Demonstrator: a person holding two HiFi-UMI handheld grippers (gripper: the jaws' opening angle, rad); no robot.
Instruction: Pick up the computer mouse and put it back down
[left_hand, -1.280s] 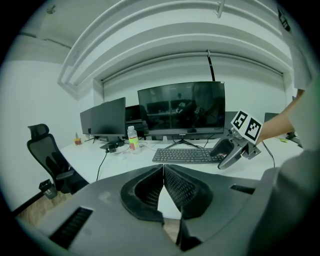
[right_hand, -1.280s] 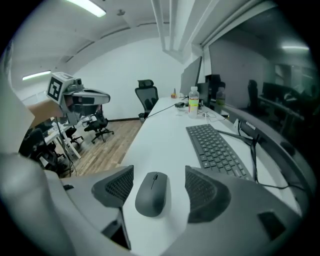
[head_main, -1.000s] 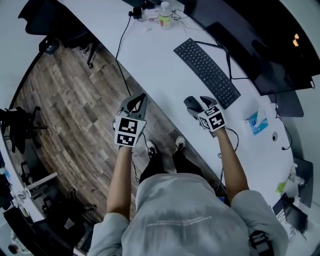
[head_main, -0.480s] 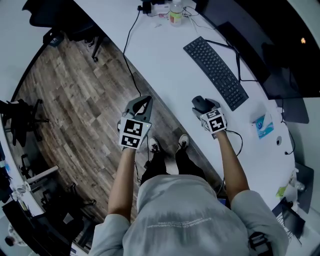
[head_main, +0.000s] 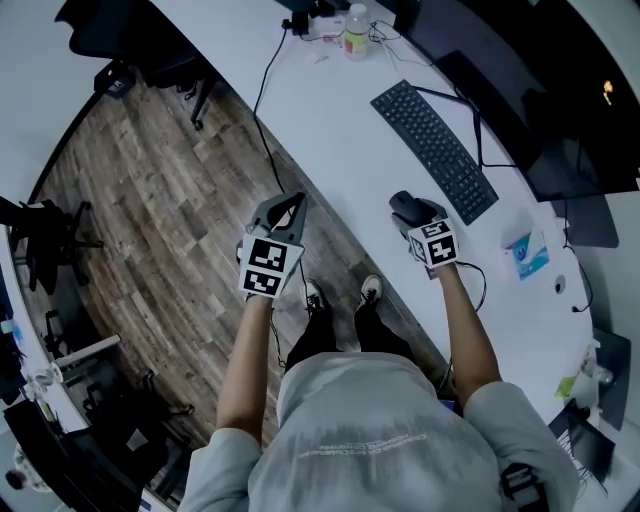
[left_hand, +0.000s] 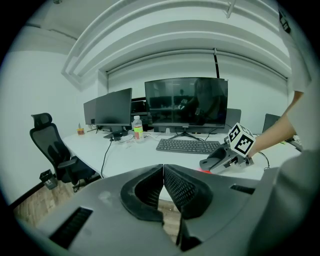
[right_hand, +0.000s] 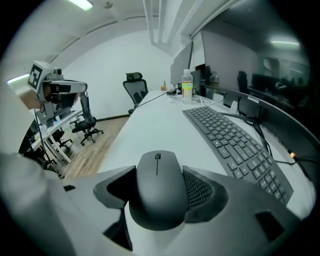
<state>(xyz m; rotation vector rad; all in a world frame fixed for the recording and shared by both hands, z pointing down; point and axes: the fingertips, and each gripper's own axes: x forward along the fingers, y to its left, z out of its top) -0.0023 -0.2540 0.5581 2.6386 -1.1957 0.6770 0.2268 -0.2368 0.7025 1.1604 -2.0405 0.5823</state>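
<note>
The right gripper (right_hand: 160, 189) is clamped on the mouse (head_main: 402, 203) near the desk (head_main: 330, 130) edge by the keyboard (head_main: 433, 150), the left gripper (left_hand: 163, 175) pinched shut on nothing: pickup stage, I'd say, calling next for a gentle set-down.

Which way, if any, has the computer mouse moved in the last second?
No. The computer mouse keeps its place beside the keyboard's near end, within the right gripper; the camera itself shifted.
</note>
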